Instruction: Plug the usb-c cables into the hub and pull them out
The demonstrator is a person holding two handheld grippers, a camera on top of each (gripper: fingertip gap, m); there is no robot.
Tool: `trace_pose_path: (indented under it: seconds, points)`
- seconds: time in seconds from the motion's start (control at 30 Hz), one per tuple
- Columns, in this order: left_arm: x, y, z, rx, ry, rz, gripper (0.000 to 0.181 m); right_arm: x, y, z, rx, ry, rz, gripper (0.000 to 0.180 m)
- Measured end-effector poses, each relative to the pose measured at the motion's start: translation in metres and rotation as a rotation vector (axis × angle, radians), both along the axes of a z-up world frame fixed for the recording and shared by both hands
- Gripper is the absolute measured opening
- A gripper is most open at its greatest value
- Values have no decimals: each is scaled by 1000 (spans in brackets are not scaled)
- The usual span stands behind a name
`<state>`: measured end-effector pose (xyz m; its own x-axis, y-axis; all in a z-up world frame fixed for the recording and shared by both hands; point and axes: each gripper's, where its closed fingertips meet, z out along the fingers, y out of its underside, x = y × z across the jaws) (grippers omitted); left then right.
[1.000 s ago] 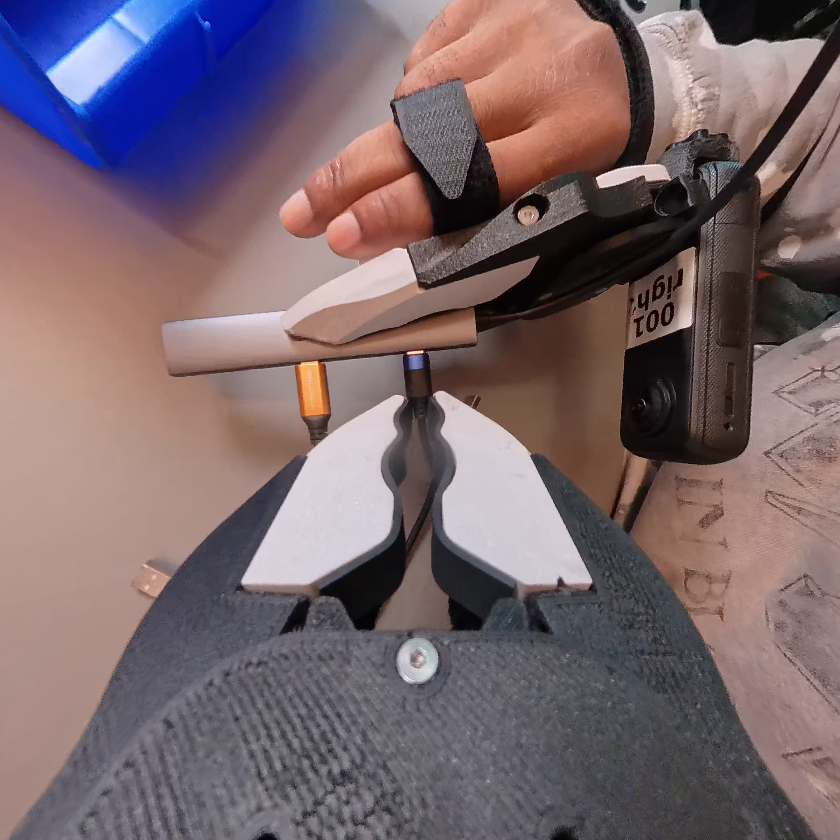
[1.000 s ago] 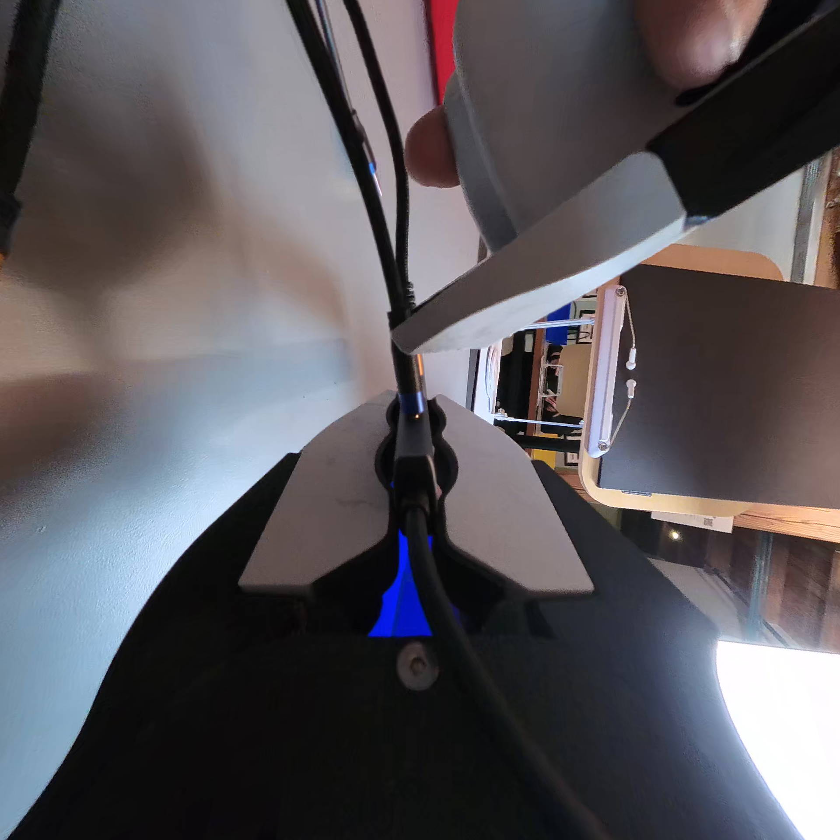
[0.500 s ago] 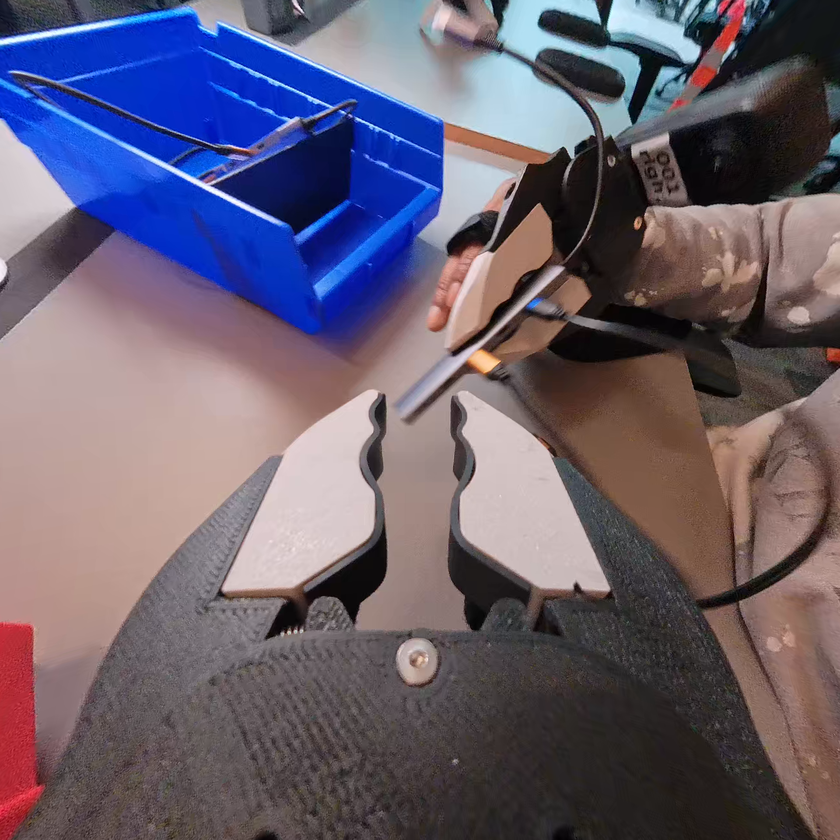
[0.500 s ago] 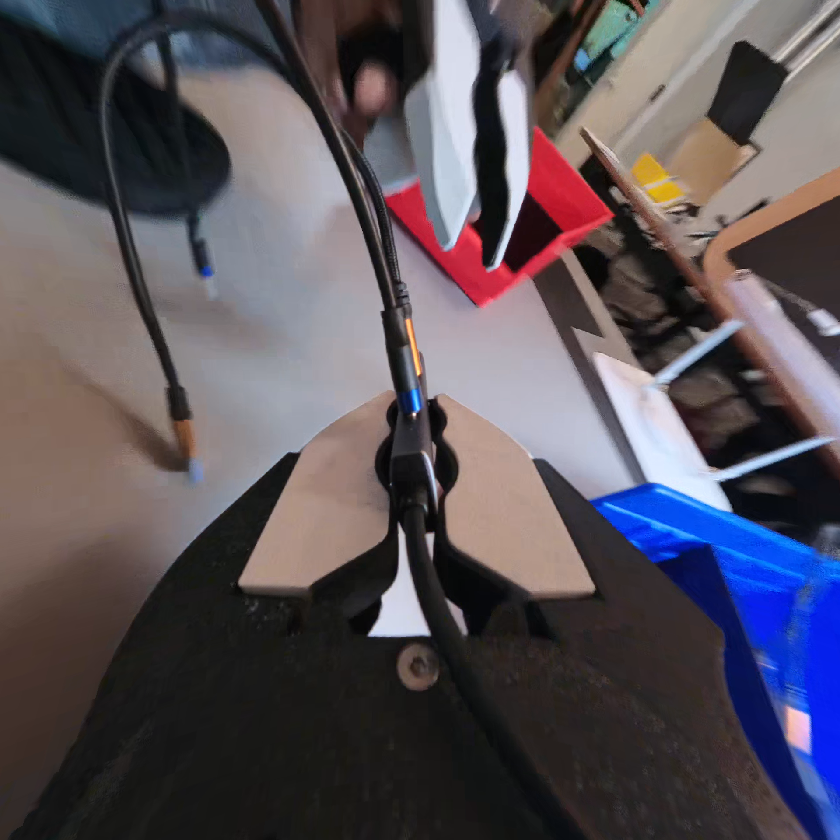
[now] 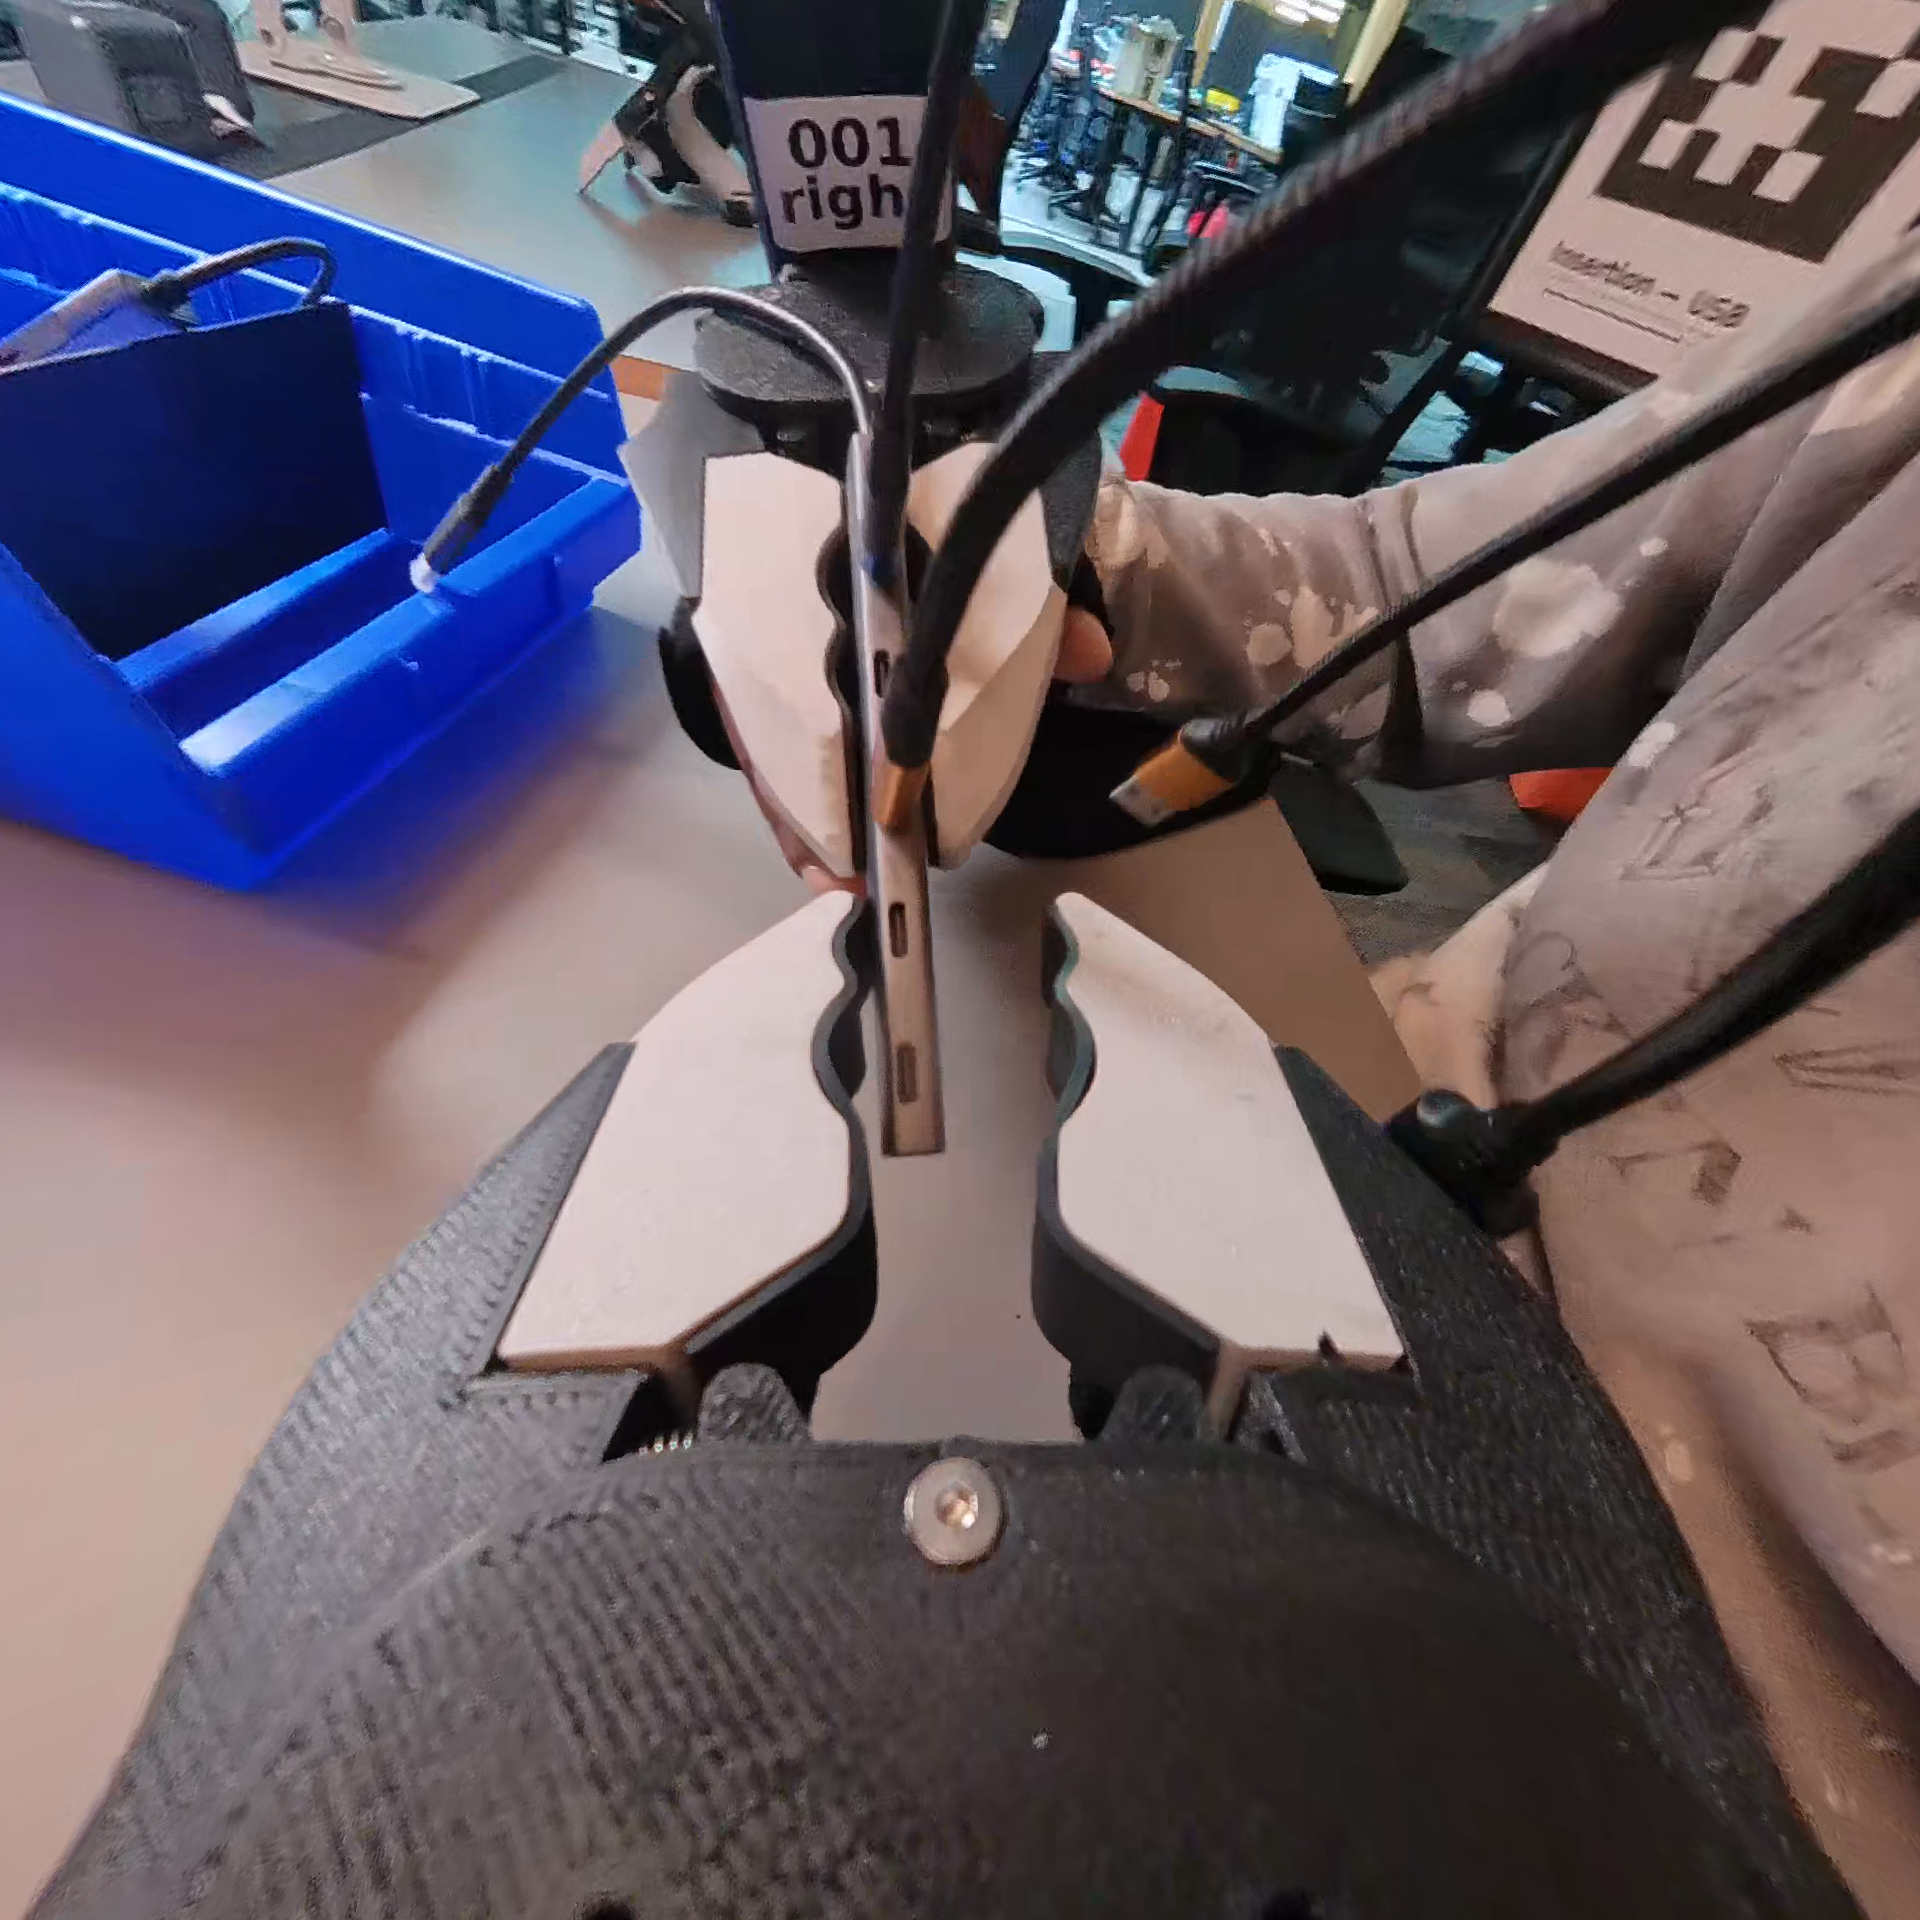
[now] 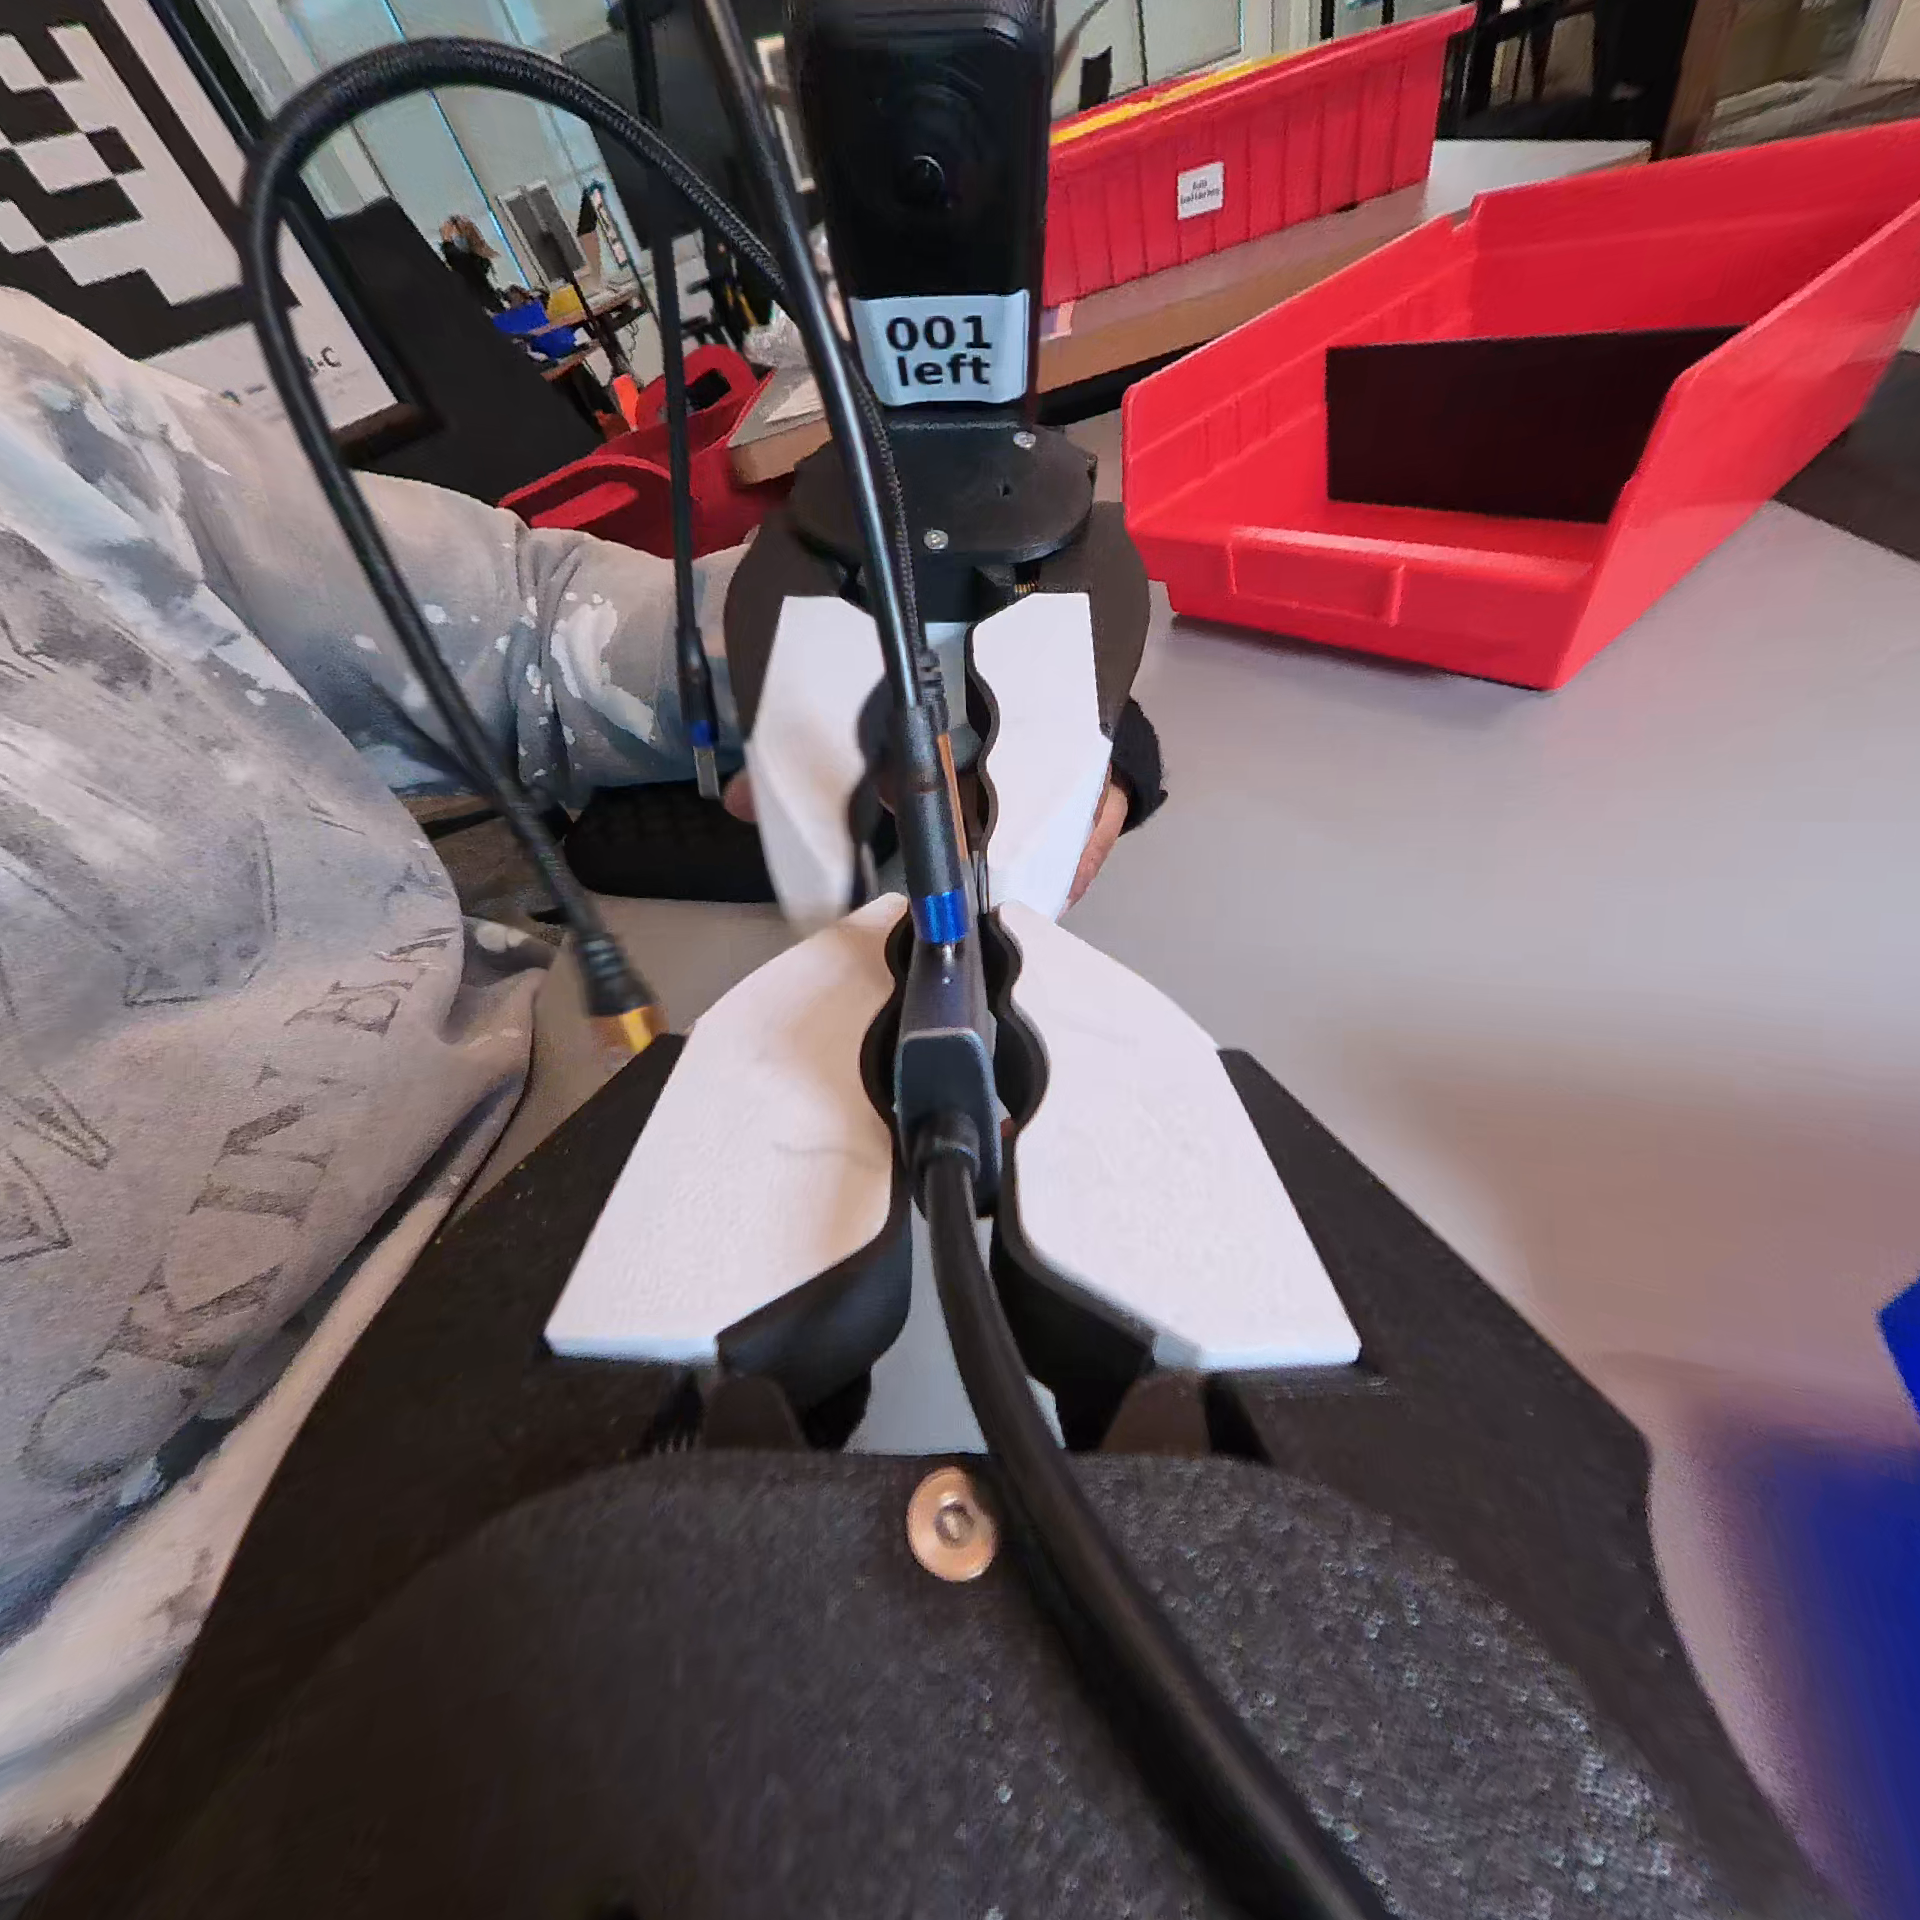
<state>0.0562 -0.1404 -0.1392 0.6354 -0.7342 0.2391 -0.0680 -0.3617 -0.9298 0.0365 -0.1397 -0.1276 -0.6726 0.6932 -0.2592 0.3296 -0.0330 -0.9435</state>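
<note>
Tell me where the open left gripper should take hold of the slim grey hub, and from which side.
Grip the free end of the slim grey hub, which already reaches between the left gripper's open fingers. Close on its two broad flat faces, coming straight along its length. The right gripper clamps the far half, where the orange-tipped cable and a blue-ringed one are plugged.

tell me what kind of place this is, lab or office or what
Most likely a robotics lab or workshop. Plastic parts bins sit on the table, a blue bin and a red bin; a black-and-white marker board stands behind, and more cluttered workbenches fill the background.
</note>
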Motion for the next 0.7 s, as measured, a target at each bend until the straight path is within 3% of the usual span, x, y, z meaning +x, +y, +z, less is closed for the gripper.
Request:
trace_pose_path:
  seconds: [0.07,0.33,0.4,0.6,0.7]
  points:
    - [-5,6,-4,-6,12,66,10,-1,0,-1,-10,-8,-1,11]
    - [-60,17,16,26,-31,272,11,14,21,-7,-1,-130,-12,26]
    - [-79,16,18,35,-26,326,10,30,21,-3,94,-85,39,25]
    - [-83,15,16,59,42,327,10,24,76,67,461,179,-278,27]
    - [-69,14,14,70,72,289,10,13,79,77,676,174,-255,35]
